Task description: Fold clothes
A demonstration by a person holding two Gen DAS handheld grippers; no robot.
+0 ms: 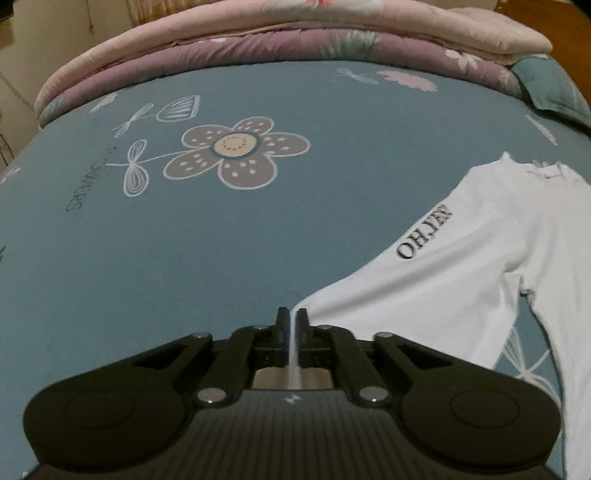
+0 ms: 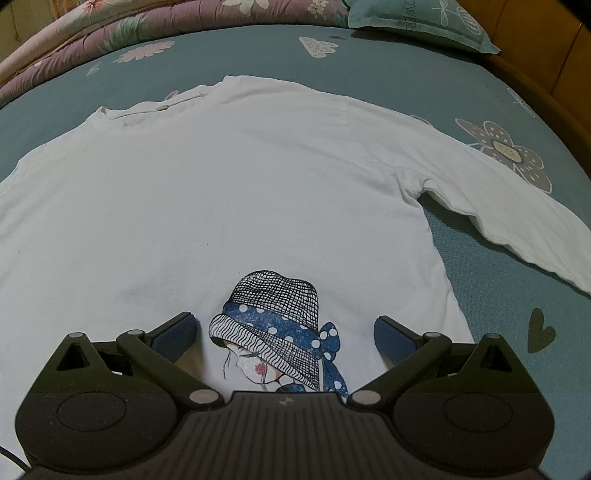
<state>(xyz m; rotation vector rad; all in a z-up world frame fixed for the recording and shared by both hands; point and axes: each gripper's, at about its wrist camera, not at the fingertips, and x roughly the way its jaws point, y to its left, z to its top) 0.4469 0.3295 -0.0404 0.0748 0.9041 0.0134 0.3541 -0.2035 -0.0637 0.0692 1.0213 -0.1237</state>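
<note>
We counted one white long-sleeved shirt (image 2: 258,177) spread on the one blue bedsheet (image 1: 184,258), and it showed two sleeves, one (image 1: 424,288) in the left wrist view and one (image 2: 517,218) in the right wrist view. We counted two folded quilts (image 1: 258,33) stacked at the far edge, one pillow (image 2: 417,26), and two grippers, left gripper (image 1: 293,321) and right gripper (image 2: 284,332).

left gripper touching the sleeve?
Touching. Left wrist view: the left gripper has its fingers shut on the end of the white sleeve, cloth pinched between them.
</note>
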